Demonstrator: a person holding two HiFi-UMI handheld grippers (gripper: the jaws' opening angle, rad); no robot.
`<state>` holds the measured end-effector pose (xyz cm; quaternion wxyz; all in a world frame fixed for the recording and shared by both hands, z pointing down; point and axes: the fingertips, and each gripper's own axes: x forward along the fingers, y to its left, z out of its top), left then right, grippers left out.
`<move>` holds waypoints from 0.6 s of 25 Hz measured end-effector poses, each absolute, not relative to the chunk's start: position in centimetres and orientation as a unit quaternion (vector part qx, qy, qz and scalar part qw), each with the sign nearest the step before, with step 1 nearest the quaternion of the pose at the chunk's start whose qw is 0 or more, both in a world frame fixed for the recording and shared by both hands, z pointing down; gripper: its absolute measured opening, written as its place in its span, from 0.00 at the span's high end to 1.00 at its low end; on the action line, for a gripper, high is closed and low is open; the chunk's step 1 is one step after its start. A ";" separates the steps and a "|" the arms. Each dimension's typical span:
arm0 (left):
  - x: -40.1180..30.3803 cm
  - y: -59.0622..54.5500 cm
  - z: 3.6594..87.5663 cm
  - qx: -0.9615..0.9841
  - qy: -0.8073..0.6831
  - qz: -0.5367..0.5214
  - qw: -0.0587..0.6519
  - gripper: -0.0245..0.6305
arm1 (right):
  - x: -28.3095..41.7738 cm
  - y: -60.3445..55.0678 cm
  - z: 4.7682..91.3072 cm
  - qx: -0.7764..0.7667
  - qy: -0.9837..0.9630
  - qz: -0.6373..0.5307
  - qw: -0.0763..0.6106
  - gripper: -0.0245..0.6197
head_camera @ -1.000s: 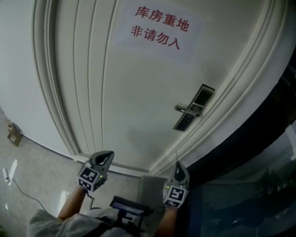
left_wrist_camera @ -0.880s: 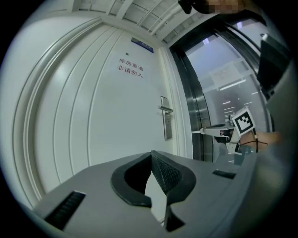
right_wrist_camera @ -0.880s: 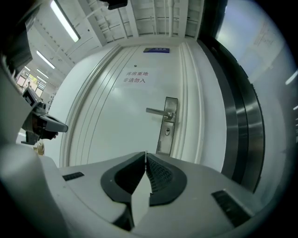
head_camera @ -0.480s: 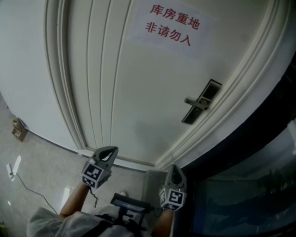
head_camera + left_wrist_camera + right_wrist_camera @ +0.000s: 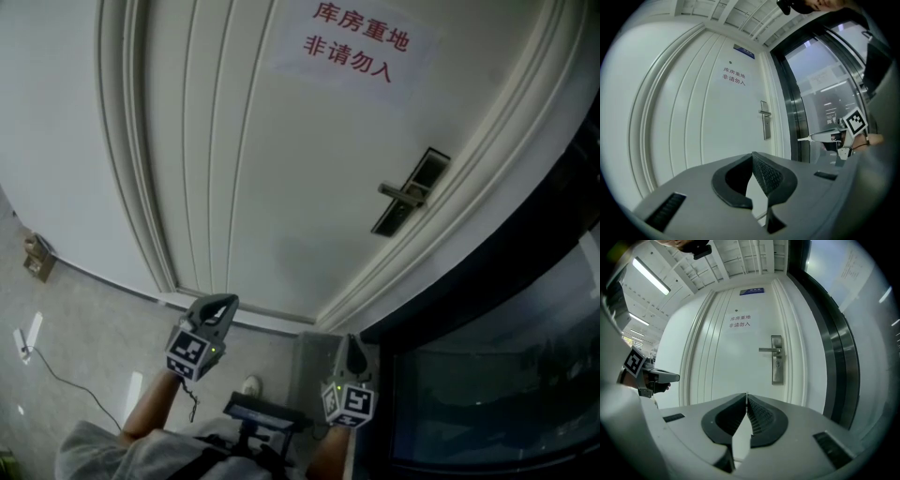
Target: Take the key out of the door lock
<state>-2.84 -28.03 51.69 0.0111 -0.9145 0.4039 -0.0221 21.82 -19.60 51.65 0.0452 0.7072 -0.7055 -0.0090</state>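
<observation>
A white panelled door (image 5: 281, 187) fills the view ahead. Its silver lock plate (image 5: 410, 192) with a lever handle (image 5: 768, 350) sits at the door's right edge. Below the handle, a small dark spot marks the keyhole (image 5: 777, 363); the key is too small to make out. My left gripper (image 5: 223, 300) is low at the left, shut and holding nothing. Low at the right, my right gripper (image 5: 353, 339) is shut and holding nothing as well. Both point level at the door and are well short of the lock. The lock plate (image 5: 765, 126) also shows in the left gripper view.
A paper sign (image 5: 352, 42) with red characters hangs high on the door. A dark glass wall (image 5: 525, 375) with a metal frame runs along the right. On the floor at the left lie a thin cable (image 5: 56, 394) and a small box (image 5: 37, 255).
The lock plate has shifted up and to the right in the head view. The right gripper has sunk a little and rolled slightly. Both jaws stay shut.
</observation>
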 end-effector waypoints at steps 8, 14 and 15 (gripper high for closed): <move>-2.8 -26.0 52.3 -0.914 0.404 -0.023 0.015 0.95 | 21.1 -17.3 52.5 0.697 -0.716 0.008 0.037 0.93; -2.6 -24.2 53.1 -0.916 0.401 -0.027 0.013 0.95 | 20.6 -15.5 53.8 0.691 -0.722 0.025 0.028 0.93; -2.6 -23.8 53.3 -0.916 0.399 -0.028 0.012 0.95 | 20.6 -15.2 54.1 0.692 -0.721 0.028 0.027 0.93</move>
